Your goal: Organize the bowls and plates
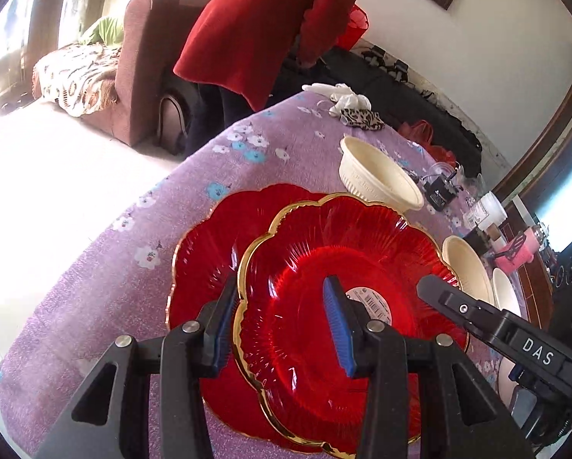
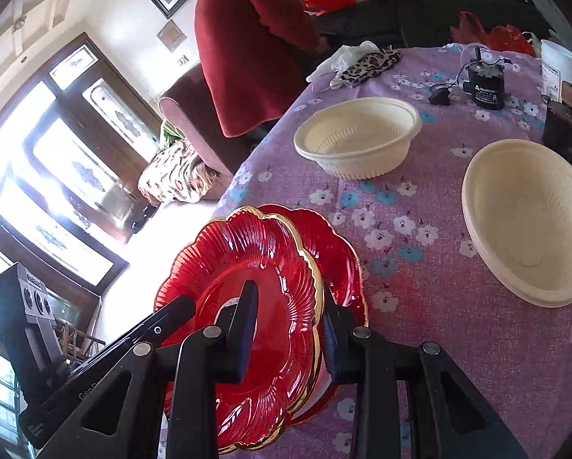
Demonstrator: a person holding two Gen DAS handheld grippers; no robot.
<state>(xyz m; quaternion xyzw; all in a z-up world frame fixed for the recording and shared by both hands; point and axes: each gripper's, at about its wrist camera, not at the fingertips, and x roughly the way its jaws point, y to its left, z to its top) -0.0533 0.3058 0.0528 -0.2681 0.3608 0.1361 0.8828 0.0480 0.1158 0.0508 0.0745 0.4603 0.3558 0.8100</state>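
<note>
The left gripper [image 1: 282, 317] straddles the gold rim of the upper red plate [image 1: 347, 267], one blue-padded finger outside the edge and one over the plate's inner face; the pads appear to pinch the rim. The right gripper [image 2: 289, 325] clasps the same plate [image 2: 255, 267] at its opposite edge, the rim running between its fingers, though whether both pads press on it is hard to make out.

A second red plate [image 1: 205, 237] lies beneath the upper one, and most of it is hidden by it; only its scalloped margin shows to the left of the left gripper's fingers. A round sticker [image 1: 370, 302] with a barcode sits at the upper plate's centre, just beyond the left gripper's inner finger, its print too small to read.

The right gripper's body reads "DAS" in the left wrist view. Ahead and to the right of the right gripper stand two cream bowls [image 2: 358, 137] [image 2: 530, 218] on the purple flowered cloth [image 2: 419, 287]; the nearer bowl is cut off by the frame edge. A person in a red top [image 2: 247, 38] stands at the table's far side, head out of view.
</note>
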